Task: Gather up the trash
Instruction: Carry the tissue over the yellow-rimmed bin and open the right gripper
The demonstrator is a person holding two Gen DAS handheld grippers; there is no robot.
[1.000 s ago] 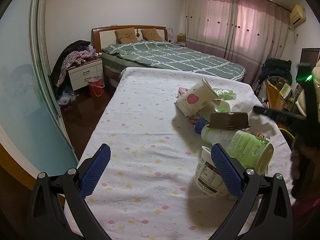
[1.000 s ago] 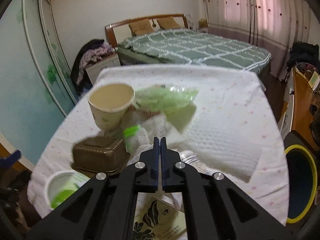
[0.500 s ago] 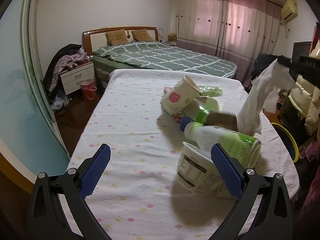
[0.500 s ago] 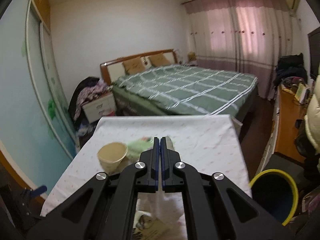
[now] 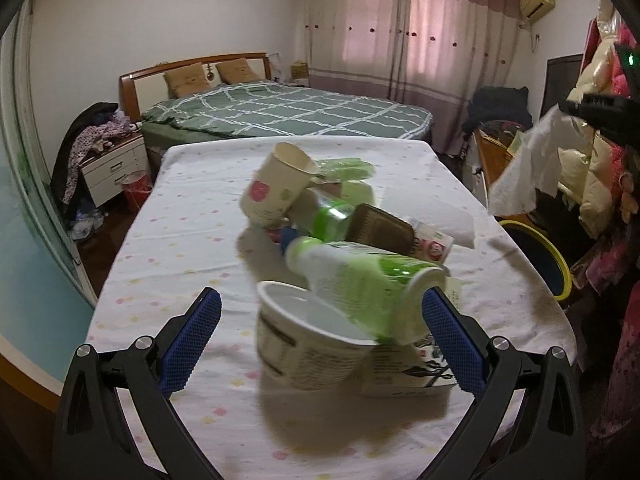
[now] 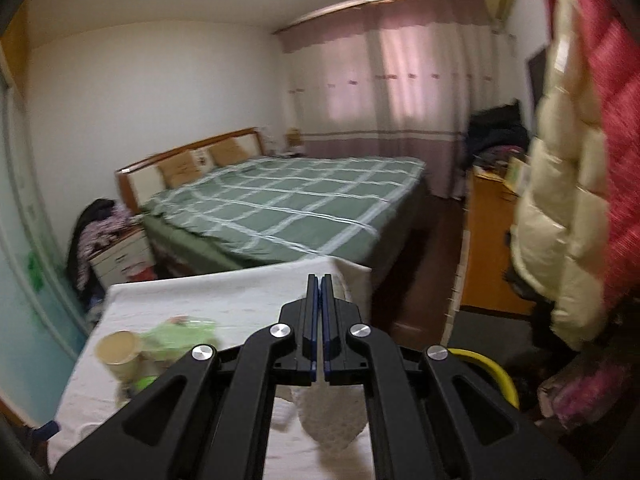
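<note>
Partly hidden, perhaps tissue [image 6: 332, 416] under fingers [image 6: 310, 320].

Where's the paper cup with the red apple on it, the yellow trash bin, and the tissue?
paper cup [image 5: 276, 190], left wrist view, on its side wall.
yellow trash bin [image 5: 558, 258], left wrist view, on its rim.
tissue [image 5: 524, 168], left wrist view, on its hanging middle.
</note>
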